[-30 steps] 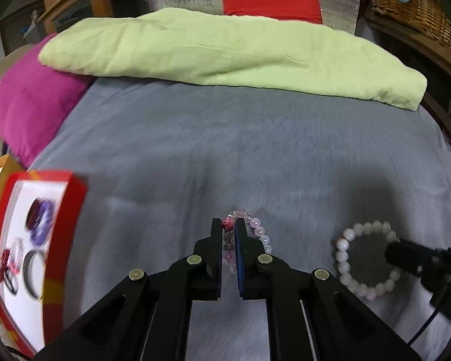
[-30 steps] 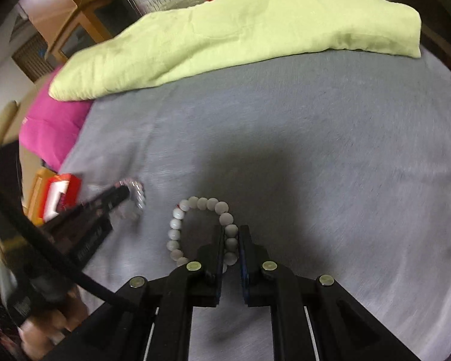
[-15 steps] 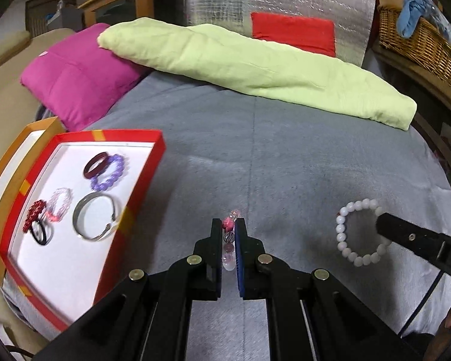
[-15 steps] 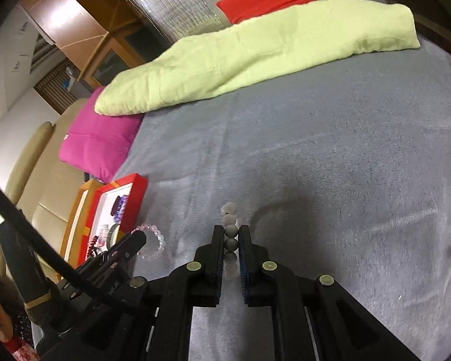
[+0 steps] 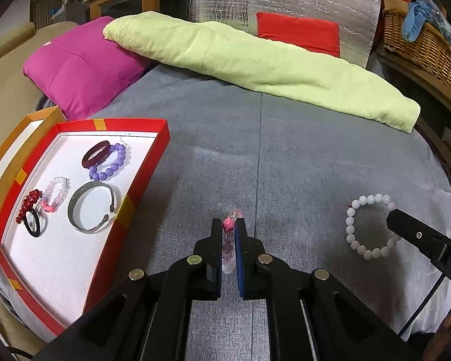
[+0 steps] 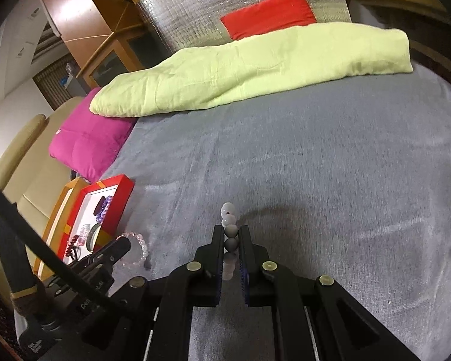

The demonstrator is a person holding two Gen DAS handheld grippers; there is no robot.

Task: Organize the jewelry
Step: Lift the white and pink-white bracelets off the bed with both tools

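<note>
Grey bed cover [image 5: 285,156] fills both views, with a lime quilt [image 5: 255,57] across its far side, a magenta cushion [image 5: 81,63] at the far left, and a silver panel with a red cushion [image 5: 297,31] behind. On the left gripper [image 5: 228,234] the jaws are nearly shut, pinching a pink bead bracelet [image 5: 229,225] that hangs between them above the cover. On the right gripper [image 6: 231,240] the jaws are likewise nearly shut on a white bead bracelet [image 6: 229,213], lifted edge-on in its own view and seen as a full ring [image 5: 369,225] from the left camera. At the left sits a red tray [image 5: 162,129] with a white floor, holding a silver bangle [image 5: 91,206], a purple bead bracelet [image 5: 111,162], a dark red ring, a pale pink band and a red and black one. A second ago both bracelets lay on the cover and only a corner of the tray showed at the left edge; now both are off the cover and the left camera has swung round to show the whole tray and more of the room, including a wicker basket [image 5: 421,39] at the right.
</note>
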